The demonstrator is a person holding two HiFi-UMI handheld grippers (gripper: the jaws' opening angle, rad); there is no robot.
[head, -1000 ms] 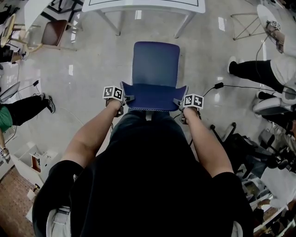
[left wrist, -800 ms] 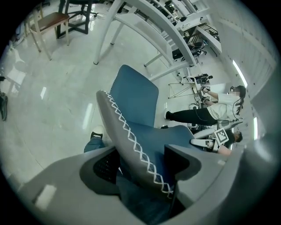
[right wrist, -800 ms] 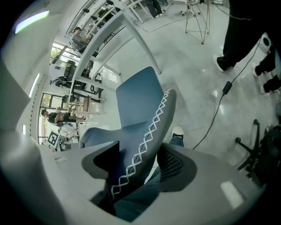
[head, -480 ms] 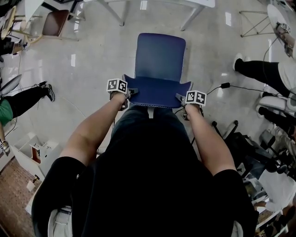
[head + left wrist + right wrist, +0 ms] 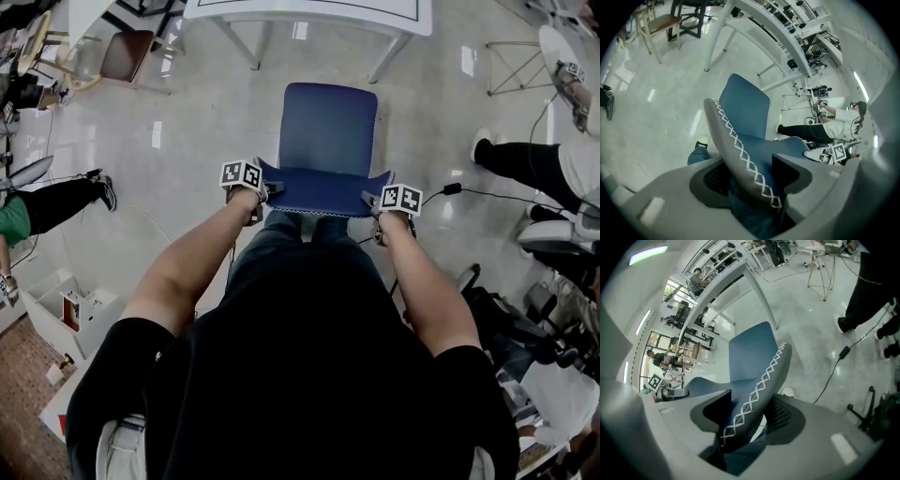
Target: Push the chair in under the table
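Note:
A blue chair (image 5: 328,127) stands on the floor in front of me, its seat facing the white table (image 5: 309,11) at the top of the head view. My left gripper (image 5: 264,190) grips the left top corner of the stitched backrest (image 5: 323,192). Its jaws are closing, with the backrest edge (image 5: 740,154) between them. My right gripper (image 5: 368,200) is shut on the right top corner, the stitched edge (image 5: 754,399) pinched between its pads. In the gripper views the seat (image 5: 745,108) (image 5: 752,357) points at the table legs.
A wooden chair (image 5: 122,52) stands at the far left. A person's legs (image 5: 525,159) and a black cable (image 5: 450,190) lie to the right, and another leg (image 5: 56,206) to the left. Boxes (image 5: 66,314) sit at the lower left, an office chair base (image 5: 497,300) at the right.
The chair has slid forward toward the table with both grippers on its backrest, and I have stepped after it.

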